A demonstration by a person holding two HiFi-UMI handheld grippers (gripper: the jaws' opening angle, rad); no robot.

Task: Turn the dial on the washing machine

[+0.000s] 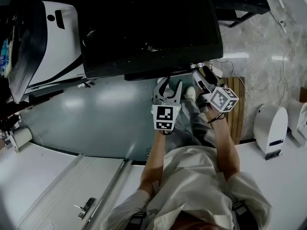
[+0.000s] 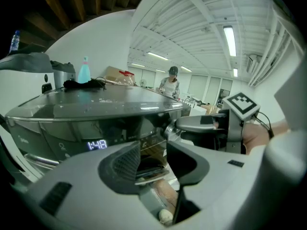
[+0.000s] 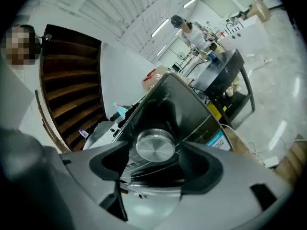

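While we hold the right gripper (image 3: 156, 153) up to the front of the washing machine (image 3: 192, 104), its jaws stand apart, one on either side of the silver dial (image 3: 155, 145). The dial's round face sits between the two pads, and a thin gap shows at each side, so nothing is clamped. Our left gripper (image 2: 152, 147) hovers just beside it, jaws apart and empty, facing the lit display (image 2: 97, 144).

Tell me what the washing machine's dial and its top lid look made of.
Dial: silvery brushed metal, or possibly metallised plastic, judging by the fine sheen across its flat face. Washing machine lid: dark, glossy glass or plastic, since it shows bright, mirror-like reflections.
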